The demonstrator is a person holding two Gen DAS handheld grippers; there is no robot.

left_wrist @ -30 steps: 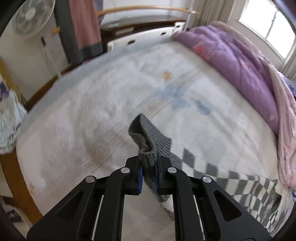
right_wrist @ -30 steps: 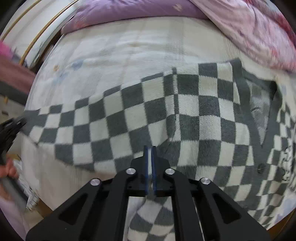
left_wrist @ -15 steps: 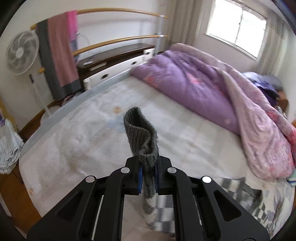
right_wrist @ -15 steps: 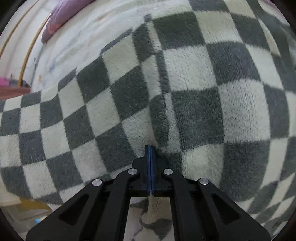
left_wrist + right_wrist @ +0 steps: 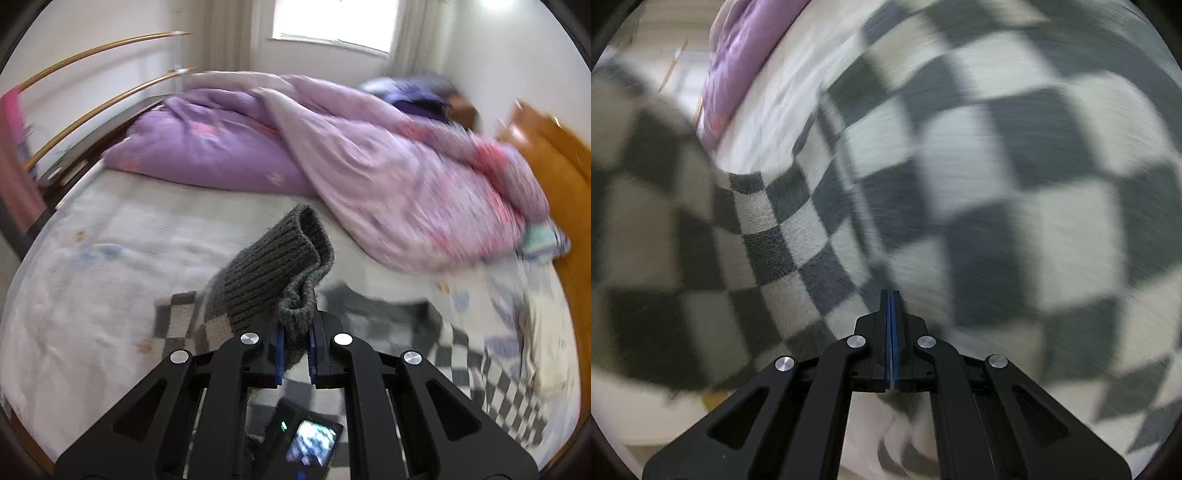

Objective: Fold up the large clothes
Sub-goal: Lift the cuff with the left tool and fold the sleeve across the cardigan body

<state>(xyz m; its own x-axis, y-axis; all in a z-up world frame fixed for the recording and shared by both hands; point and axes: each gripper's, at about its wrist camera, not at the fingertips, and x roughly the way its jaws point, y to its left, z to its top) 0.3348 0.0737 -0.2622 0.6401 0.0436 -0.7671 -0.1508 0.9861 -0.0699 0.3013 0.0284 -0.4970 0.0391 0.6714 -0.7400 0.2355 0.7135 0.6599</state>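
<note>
Swinging across the bed [image 5: 110, 251], the left gripper [image 5: 295, 349] pinches the grey cuff [image 5: 280, 269] of the checked sweater [image 5: 1015, 206], folding the sleeve over, while the right gripper [image 5: 891, 339], pressed together, sinks onto it

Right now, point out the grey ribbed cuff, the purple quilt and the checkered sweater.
grey ribbed cuff [image 5: 280, 273], left wrist view, middle of the ribbing.
purple quilt [image 5: 207, 155], left wrist view, its bulging side.
checkered sweater [image 5: 1015, 206], right wrist view, a dark square.
</note>
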